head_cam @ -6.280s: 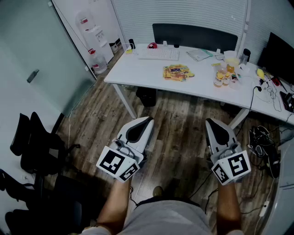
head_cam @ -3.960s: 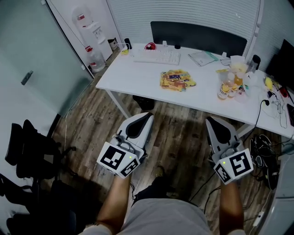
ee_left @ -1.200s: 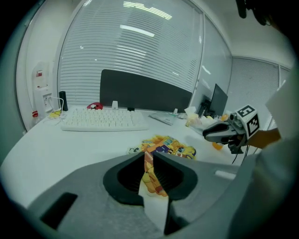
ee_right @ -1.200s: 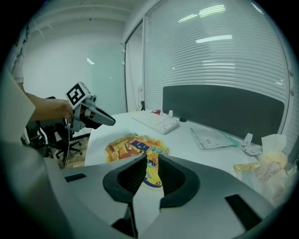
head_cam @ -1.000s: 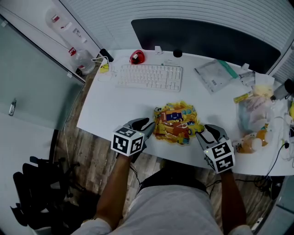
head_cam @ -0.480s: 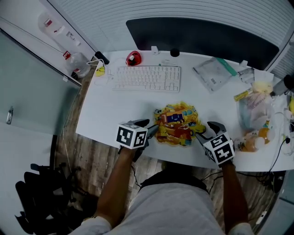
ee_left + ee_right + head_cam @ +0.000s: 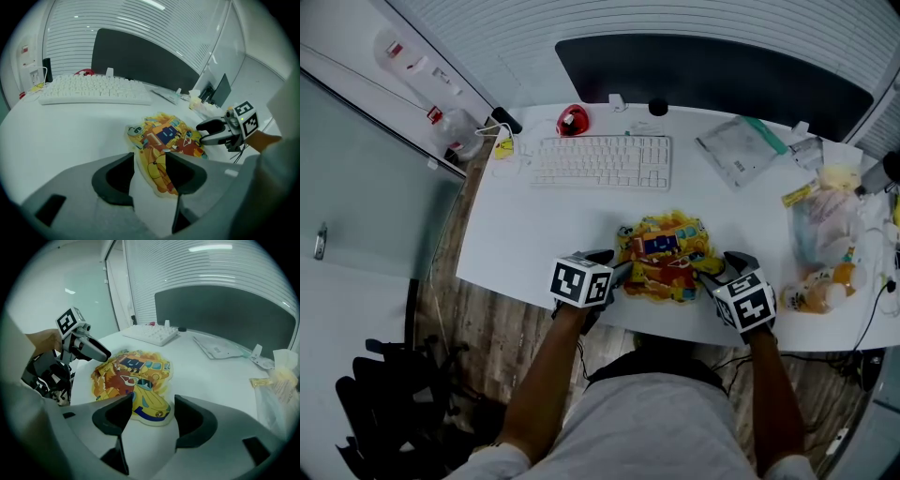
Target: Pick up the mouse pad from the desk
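The mouse pad, with a colourful cartoon print, lies flat on the white desk, between the keyboard and the desk's near edge. My left tool is at the pad's left edge with its jaws wide, and that edge shows between them. My right tool is at the right edge. Its jaws are opening around that edge and do not press it. I cannot say surely if the tips touch the desk.
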`<state>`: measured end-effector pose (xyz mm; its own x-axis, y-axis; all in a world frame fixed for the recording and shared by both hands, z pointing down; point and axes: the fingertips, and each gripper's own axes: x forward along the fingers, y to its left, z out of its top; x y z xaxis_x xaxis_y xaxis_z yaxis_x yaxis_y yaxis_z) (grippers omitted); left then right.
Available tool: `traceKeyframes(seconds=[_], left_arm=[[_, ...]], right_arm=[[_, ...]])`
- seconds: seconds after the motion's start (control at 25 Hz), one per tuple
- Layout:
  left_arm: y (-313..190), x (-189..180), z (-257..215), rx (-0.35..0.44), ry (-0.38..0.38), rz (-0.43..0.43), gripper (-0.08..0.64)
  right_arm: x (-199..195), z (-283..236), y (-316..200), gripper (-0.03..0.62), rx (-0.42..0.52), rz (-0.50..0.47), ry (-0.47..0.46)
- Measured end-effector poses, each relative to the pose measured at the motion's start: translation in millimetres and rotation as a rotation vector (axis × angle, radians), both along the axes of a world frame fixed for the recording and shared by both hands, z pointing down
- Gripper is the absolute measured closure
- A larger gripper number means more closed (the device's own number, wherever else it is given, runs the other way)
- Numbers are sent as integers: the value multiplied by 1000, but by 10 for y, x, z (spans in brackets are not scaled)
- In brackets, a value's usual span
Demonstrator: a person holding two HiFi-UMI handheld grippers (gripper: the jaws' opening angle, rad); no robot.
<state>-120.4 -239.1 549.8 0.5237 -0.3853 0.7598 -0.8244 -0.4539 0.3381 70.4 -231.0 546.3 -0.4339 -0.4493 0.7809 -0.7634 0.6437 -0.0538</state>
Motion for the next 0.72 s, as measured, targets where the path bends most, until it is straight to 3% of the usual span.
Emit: traceKeyframes(seconds=[0.32,0.6,0.72], left_arm=[[12,22,12,16,9,-13,342],[-5,22,-29,5,84,-31,342],[6,8,-12,11,62,-21,342]], right_arm=[[-72,-15,-1,348,2,50,-51],[-167,-34,23,350,1,48,-78],[-199,-49,28,350,-10,53,-114]])
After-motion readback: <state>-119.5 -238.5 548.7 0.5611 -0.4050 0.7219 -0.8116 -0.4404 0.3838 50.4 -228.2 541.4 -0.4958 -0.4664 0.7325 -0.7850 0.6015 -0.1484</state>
